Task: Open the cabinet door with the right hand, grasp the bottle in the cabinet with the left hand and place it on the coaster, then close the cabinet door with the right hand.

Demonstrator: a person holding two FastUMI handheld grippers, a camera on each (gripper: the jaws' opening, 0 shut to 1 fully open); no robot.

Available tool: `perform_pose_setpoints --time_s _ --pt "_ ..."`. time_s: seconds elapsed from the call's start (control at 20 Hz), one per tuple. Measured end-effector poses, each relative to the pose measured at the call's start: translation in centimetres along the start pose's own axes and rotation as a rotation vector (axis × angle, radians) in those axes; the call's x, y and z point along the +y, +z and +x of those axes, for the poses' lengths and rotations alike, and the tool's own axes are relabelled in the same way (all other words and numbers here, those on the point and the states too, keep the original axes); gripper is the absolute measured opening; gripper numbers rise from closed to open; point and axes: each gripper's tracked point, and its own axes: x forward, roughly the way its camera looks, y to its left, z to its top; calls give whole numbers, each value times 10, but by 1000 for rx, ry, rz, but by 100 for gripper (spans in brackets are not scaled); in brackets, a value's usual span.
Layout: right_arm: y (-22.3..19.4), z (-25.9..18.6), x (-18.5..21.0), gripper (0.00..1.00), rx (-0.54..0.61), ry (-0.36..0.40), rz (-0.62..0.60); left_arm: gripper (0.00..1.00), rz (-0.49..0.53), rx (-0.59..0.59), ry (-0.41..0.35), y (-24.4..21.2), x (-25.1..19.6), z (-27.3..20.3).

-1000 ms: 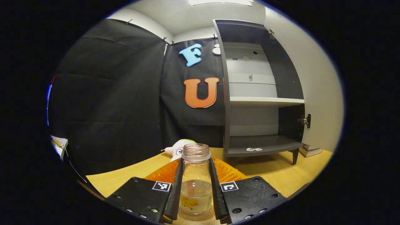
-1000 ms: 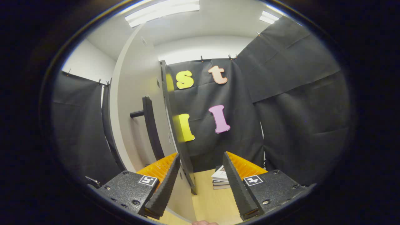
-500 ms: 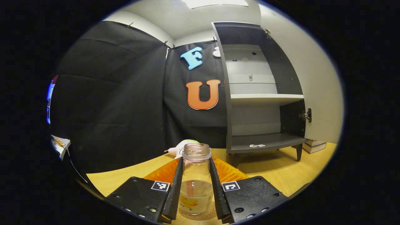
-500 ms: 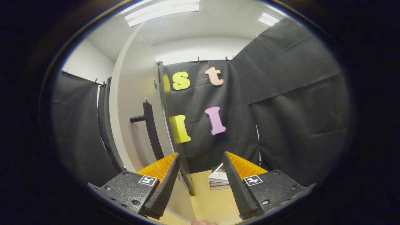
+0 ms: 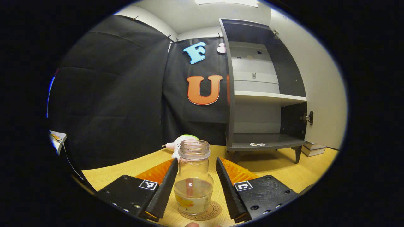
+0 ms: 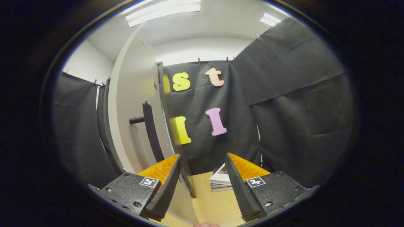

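Left gripper [image 5: 195,184] spread (straddling bottle [image 5: 193,181]).

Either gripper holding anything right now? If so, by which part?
Nothing is held. The left gripper is open, fingers clear of the bottle standing on the coaster. The right gripper is open too, beside the cabinet door.

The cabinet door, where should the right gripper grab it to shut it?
Probably by the dark upright bar handle on the white cabinet door. It stands off the door on a short post, so the open right gripper could come at it from the door's front face, one finger on each side of the bar, then swing the door closed.
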Motion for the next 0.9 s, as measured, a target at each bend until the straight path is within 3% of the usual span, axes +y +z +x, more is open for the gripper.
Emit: perform_pose_setpoints --time_s 0.15,0.3,0.4,0.9 --pt "1 1 0 86 -3 0 -4 77 -10 9 -14 1 -3 2" --pt "1 1 -1 86 -3 3 -3 92 -6 30 -18 -3 -5 0" --pt "-1 2 -2 86 2 3 -10 96 0 30 -8 -1 -3 0" --pt "-7 15 -6 86 15 31 -30 95 46 -31 18 51 8 -9"
